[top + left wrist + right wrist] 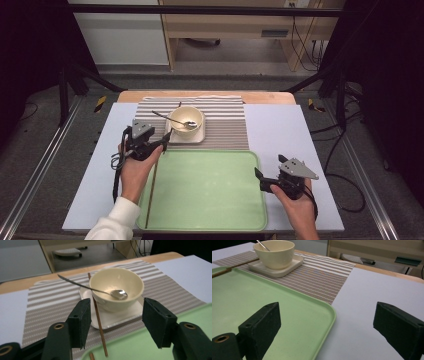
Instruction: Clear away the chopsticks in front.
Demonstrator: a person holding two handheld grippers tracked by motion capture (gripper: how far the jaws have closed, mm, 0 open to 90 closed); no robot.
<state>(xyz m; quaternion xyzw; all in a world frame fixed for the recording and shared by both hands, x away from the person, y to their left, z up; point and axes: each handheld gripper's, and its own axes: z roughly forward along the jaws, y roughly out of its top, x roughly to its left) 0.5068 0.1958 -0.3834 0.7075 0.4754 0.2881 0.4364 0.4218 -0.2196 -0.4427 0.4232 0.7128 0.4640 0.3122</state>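
- Left gripper (113, 322): jaws spread wide, nothing between the pads, one thin brown chopstick (98, 315) running up the gap towards the bowl.
- That chopstick leans against the left edge of the saucer (117, 317), its near end resting over the tray's rim; a second stick (151, 192) lies along the tray's left side in the high view. Two sticks, then.
- One cream bowl (117, 288), round and glossy, sits on the one square cream saucer; one metal spoon (119, 294) rests in it, handle poking out to the left.
- Right gripper (329, 327): jaws released too, gaping over the tray's right rim and bare tabletop.
- One pale green tray (205, 190), smooth, rounded corners, lies nearest the person.
- One striped woven mat (225, 127), grey and white, lies under the saucer.
- Pale lilac tabletop (275, 130), wooden edge at the far side, grey floor beyond, dark frame rails either side.
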